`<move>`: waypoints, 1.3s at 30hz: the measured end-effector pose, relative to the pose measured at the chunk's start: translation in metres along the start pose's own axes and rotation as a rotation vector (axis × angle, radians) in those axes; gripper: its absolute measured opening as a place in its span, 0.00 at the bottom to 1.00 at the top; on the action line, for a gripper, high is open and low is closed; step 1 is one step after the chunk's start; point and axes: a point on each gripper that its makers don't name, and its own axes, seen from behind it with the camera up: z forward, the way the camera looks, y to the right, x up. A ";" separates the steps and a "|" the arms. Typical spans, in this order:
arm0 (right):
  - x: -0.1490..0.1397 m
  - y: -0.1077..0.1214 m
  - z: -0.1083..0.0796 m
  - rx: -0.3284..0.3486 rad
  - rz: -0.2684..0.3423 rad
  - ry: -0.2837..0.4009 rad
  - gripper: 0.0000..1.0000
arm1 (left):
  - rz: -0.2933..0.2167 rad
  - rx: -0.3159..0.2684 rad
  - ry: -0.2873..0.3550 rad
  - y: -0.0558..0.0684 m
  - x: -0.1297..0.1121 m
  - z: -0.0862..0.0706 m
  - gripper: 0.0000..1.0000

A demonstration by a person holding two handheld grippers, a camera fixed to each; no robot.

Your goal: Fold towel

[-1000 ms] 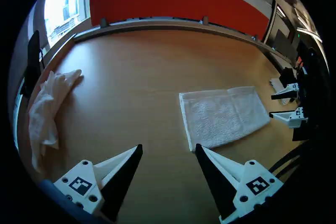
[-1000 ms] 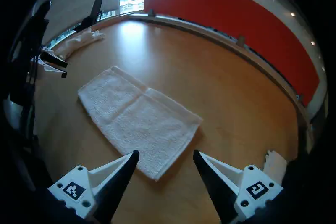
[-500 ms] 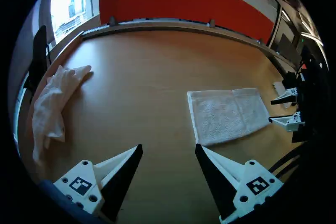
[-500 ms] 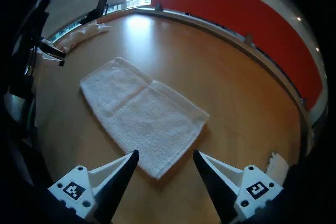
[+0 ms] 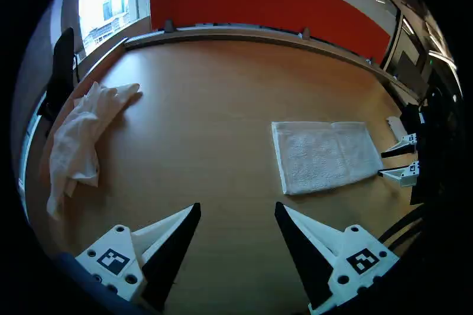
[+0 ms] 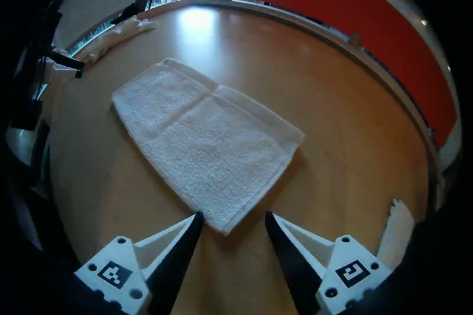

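My right claw (image 6: 232,217) hangs released at the near corner of the white towel (image 6: 204,140); I should pinch every layer squarely. My left claw (image 5: 236,207) is released too.

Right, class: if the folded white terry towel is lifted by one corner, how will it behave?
The folded white terry towel lies flat with soft edges, so it will probably droop and its layers may fall open. It looks thin, so likely light. Its nubbly pile suggests it would bunch rather than slide if pushed.
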 end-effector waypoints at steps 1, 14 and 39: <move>-0.001 -0.001 0.000 0.006 0.002 -0.002 0.74 | -0.001 0.000 0.000 0.000 0.000 0.000 0.93; -0.010 -0.008 -0.002 0.054 -0.015 -0.034 0.53 | -0.009 0.009 0.002 -0.007 -0.003 -0.004 0.93; -0.009 -0.008 -0.005 0.073 -0.034 -0.029 0.05 | 0.000 0.007 0.003 -0.005 -0.001 -0.002 0.93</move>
